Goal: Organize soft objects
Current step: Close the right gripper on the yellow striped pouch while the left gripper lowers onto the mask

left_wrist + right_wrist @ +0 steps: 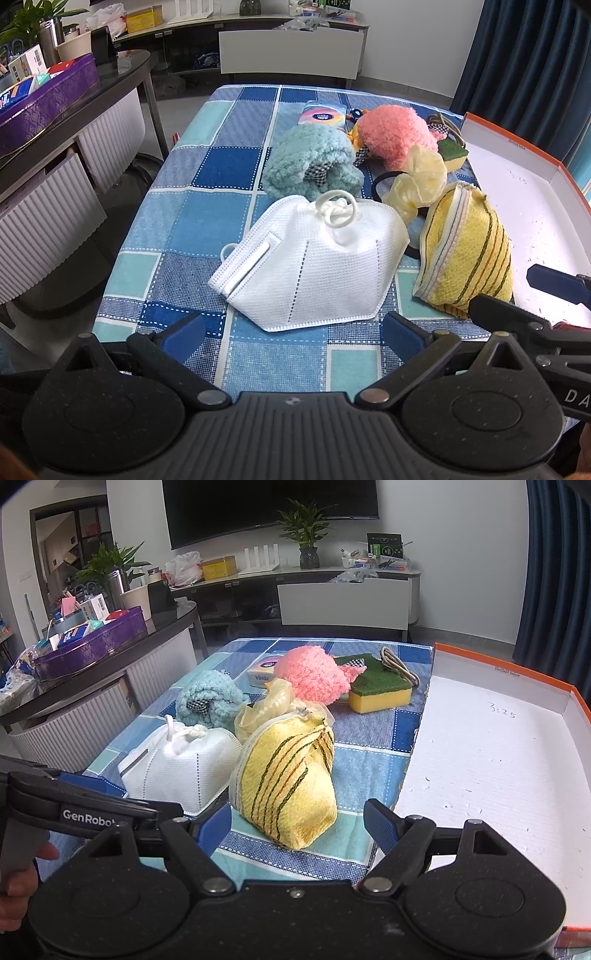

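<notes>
A white face mask (pixel 314 266) (pixel 181 764) lies on the blue checked cloth, just ahead of my open left gripper (pixel 291 336). To its right stands a yellow striped towel bundle (pixel 469 251) (pixel 291 779), straight in front of my open right gripper (pixel 299 823). Behind them lie a teal fluffy item (pixel 310 162) (pixel 207 698), a pink fluffy item (pixel 395 133) (pixel 314 672), a pale yellow scrunchie (pixel 421 181) (pixel 273 705) and a green-and-yellow sponge (pixel 380 688) (pixel 452 151). Both grippers hold nothing.
A shallow white box with an orange rim (pixel 491 746) (pixel 532 206) lies open along the right of the cloth. A tissue pack (pixel 323 114) (pixel 262 672) and a cable (pixel 399 664) sit at the far end. A dark side table with a purple tin (pixel 48 99) stands left.
</notes>
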Tool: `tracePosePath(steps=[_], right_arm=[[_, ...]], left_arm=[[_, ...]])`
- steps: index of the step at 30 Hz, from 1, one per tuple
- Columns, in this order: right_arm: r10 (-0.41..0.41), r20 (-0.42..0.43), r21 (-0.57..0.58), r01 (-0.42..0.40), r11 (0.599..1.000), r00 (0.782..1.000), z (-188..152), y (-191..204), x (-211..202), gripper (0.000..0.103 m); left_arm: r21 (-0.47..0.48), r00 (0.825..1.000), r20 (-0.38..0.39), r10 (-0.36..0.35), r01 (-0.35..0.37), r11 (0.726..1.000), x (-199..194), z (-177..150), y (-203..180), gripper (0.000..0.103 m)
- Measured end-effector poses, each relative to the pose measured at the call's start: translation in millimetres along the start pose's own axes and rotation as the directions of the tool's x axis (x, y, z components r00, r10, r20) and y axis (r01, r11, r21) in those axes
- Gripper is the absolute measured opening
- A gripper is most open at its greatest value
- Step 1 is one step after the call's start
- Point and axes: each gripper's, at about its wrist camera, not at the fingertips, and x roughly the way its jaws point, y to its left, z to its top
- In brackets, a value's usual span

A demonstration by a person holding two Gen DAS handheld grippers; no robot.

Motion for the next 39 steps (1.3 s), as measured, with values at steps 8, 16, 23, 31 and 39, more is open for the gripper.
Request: tracePosePath(steps=[8, 16, 23, 31, 39], right_arm=[[0.011, -0.017, -0.006, -0.012, 1.0, 1.0, 4, 2, 8, 0.093], [0.043, -0.055, 0.03, -0.041, 0.999, 0.998, 14, -2, 28, 0.092], [0.116, -0.072, 0.095, -0.109, 0.99, 0.991, 16, -10, 34, 0.04], [0.113, -0.045, 0.137, -0.106, 0.985, 0.993, 14, -24, 21, 0.031], [0.108, -0.03, 0.159, -0.102, 0.982, 0.994, 12, -30, 14, 0.031]], left_arm=[[0.022, 1.0, 0.013, -0.024, 0.023, 0.999, 6, 5, 2, 0.103], [0.043, 1.0, 0.019, -0.024, 0.023, 0.999, 17, 14, 8, 0.103], [0.085, 0.999, 0.022, -0.046, 0.044, 0.995, 27, 19, 0, 0.103], [0.095, 0.993, 0.059, -0.099, 0.093, 0.991, 33, 21, -5, 0.102], [0.082, 0.98, 0.095, -0.172, 0.165, 0.983, 25, 18, -4, 0.061]])
